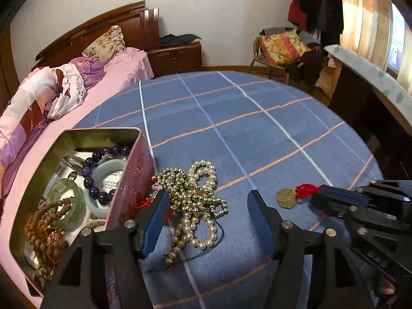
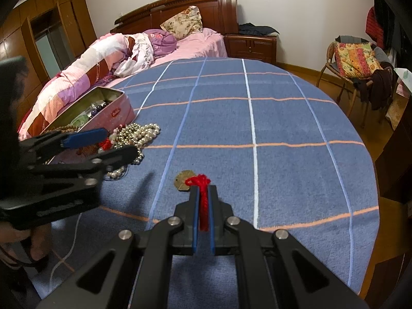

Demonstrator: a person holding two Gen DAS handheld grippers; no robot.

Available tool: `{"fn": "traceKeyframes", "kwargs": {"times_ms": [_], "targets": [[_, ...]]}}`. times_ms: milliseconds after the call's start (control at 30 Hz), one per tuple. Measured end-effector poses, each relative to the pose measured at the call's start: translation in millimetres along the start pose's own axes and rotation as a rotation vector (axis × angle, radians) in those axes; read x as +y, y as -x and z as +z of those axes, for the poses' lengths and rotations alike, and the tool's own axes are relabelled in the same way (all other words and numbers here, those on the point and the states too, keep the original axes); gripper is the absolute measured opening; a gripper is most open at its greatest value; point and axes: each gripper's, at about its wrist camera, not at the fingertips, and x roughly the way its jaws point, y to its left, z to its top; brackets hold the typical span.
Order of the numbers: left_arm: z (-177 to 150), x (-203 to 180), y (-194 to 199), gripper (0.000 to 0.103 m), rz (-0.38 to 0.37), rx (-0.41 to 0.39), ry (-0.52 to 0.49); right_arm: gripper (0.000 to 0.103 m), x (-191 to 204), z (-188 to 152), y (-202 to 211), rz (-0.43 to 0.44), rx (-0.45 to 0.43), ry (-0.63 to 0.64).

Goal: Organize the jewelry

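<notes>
my left hand-held gripper (image 1: 208, 206): jaws wide, empty, over bead pile (image 1: 195, 195)
my right hand-held gripper (image 2: 203, 193): clamped on red cord (image 2: 204, 206) of brass charm (image 2: 181, 180)
tin (image 1: 128, 180): touching pile's left, on bench (image 1: 257, 128)

You have open blanket (image 2: 283, 118) ahead and to the right, nothing on it. On your left the tin (image 1: 134, 180) stands as a wall, with the bead pile (image 1: 195, 195) just beside it. The coin (image 1: 285, 198) and the right gripper (image 1: 322, 195) close off the near right.
</notes>
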Motion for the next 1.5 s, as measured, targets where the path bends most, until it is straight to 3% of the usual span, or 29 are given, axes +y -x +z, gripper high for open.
{"fn": "traceKeyframes", "kwargs": {"times_ms": [167, 200, 400, 533, 567, 633, 700, 767, 867, 933, 1100, 1167, 1233, 1500], "targets": [[0.7, 4.4, -18.5, 0.027, -0.054, 0.086, 0.032, 0.009, -2.6, -0.3, -0.2, 0.000, 0.004, -0.003], [0.6, 5.2, -18.3, 0.026, -0.071, 0.090, 0.039, 0.009, -3.2, -0.4, 0.5, -0.002, 0.001, -0.005], [-20.3, -27.0, -1.2, 0.025, -0.197, 0.080, -0.064, 0.009, -15.7, 0.2, 4.3, -0.022, -0.010, -0.028], [-20.3, -32.3, 11.6, 0.027, -0.180, 0.038, -0.089, 0.009, -19.8, 0.4, 5.5, -0.030, -0.015, -0.040], [-18.4, -32.0, 16.1, 0.030, -0.176, 0.023, -0.093, 0.009, -19.3, 0.7, 5.3, -0.031, -0.015, -0.038], [-16.6, -27.7, 28.2, 0.067, -0.169, -0.020, -0.077, 0.009, -17.0, 1.2, 4.2, -0.035, -0.012, -0.028], [-16.2, -21.9, 42.8, 0.076, -0.173, -0.080, -0.059, 0.009, -17.7, 0.4, 5.4, -0.034, -0.013, -0.025], [-13.6, -16.4, 47.7, 0.077, -0.189, -0.094, -0.049, 0.009, -19.4, 0.5, 5.5, -0.030, -0.013, -0.031], [-16.0, -7.1, 48.7, 0.077, -0.138, -0.117, -0.044, 0.009, -17.7, 0.1, 5.7, -0.031, -0.013, -0.029], [-15.1, 2.1, 42.0, 0.077, -0.089, -0.105, -0.021, 0.009, -19.5, 0.0, 5.1, -0.032, -0.011, -0.025], [-16.1, 13.5, 31.7, 0.076, -0.069, -0.080, 0.012, 0.009, -19.4, 0.4, 4.8, -0.031, -0.009, -0.028], [-18.2, 9.3, 29.3, 0.070, -0.060, -0.074, 0.000, 0.010, -19.5, 0.4, 4.7, -0.032, -0.008, -0.027], [-20.0, 4.7, 24.9, 0.053, -0.063, -0.054, -0.021, 0.010, -19.5, 0.4, 4.8, -0.032, -0.008, -0.028], [-24.4, 6.0, 8.8, 0.051, -0.057, 0.041, 0.005, 0.010, -17.6, -0.5, 4.0, -0.030, -0.002, -0.024]]}}
